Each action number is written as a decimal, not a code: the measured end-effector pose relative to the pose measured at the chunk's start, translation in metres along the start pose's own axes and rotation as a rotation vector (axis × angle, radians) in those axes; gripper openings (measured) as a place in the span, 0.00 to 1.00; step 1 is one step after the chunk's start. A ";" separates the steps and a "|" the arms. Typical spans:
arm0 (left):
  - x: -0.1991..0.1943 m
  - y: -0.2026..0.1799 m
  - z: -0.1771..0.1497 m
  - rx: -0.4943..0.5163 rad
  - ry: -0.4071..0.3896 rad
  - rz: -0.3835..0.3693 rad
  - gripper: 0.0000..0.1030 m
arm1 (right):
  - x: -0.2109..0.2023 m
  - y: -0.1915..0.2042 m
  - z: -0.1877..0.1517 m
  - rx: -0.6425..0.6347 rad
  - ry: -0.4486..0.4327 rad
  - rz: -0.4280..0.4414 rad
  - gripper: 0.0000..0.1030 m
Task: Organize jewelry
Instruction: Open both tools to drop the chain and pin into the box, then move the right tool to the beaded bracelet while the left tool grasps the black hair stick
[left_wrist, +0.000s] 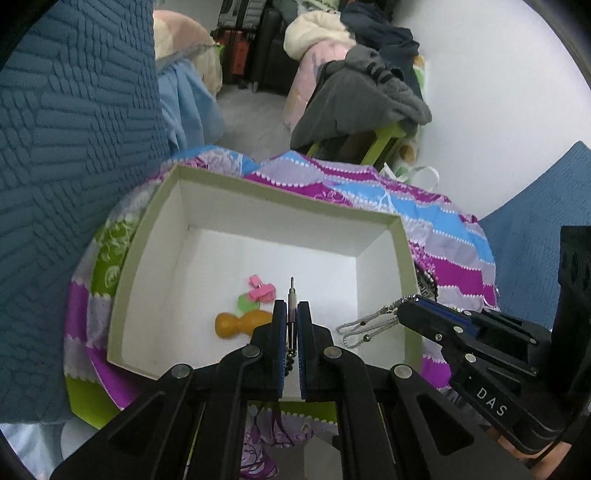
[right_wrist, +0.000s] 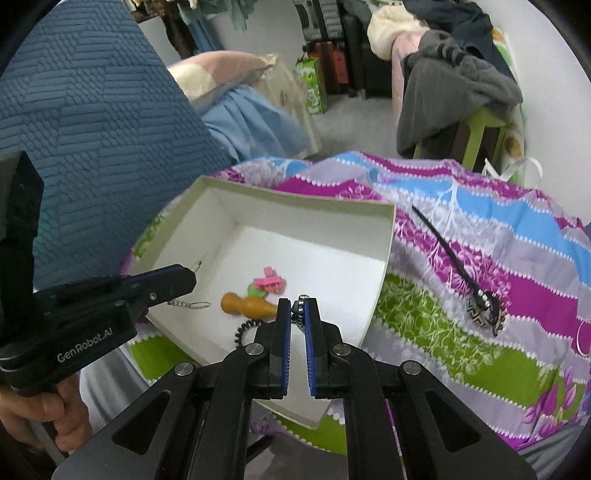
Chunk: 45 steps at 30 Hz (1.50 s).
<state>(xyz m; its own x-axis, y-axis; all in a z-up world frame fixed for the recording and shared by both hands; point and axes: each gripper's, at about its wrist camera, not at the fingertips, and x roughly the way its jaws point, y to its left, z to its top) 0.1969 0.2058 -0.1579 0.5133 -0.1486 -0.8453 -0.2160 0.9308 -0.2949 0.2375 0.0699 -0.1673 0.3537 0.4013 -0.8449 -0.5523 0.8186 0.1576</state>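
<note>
Both pieces are held over the open box (left_wrist: 402, 258) at frame centre for dropping in: a metal pin pendant (left_wrist: 291, 295) is clamped in the closed left gripper (left_wrist: 291, 314), a silver chain (left_wrist: 365, 325) in the closed right gripper (right_wrist: 298, 314).

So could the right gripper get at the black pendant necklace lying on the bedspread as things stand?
Probably not yet: the right gripper is shut on a silver chain. The necklace itself lies unobstructed beside the box.

A white-lined box (left_wrist: 376, 236) with a pale green rim holds pink (left_wrist: 261, 290), light green (left_wrist: 245, 303) and amber (left_wrist: 236, 324) pieces. Beneath lies a floral cloth (right_wrist: 480, 258) striped magenta, blue, grey and green. Upper left, teal textured fabric (left_wrist: 74, 147).
</note>
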 end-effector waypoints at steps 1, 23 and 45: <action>0.001 0.000 0.000 -0.001 -0.001 0.003 0.03 | 0.002 -0.002 -0.001 0.003 0.005 0.004 0.06; -0.051 -0.059 0.023 0.004 -0.179 -0.022 0.36 | -0.104 -0.032 0.026 -0.086 -0.197 0.057 0.45; 0.032 -0.159 0.031 -0.054 -0.094 -0.201 0.33 | -0.102 -0.173 -0.004 0.035 -0.208 -0.079 0.37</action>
<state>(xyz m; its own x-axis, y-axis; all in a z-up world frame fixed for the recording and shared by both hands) 0.2729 0.0637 -0.1244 0.6247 -0.2953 -0.7229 -0.1448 0.8659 -0.4788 0.2937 -0.1143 -0.1104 0.5450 0.4084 -0.7323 -0.4916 0.8631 0.1155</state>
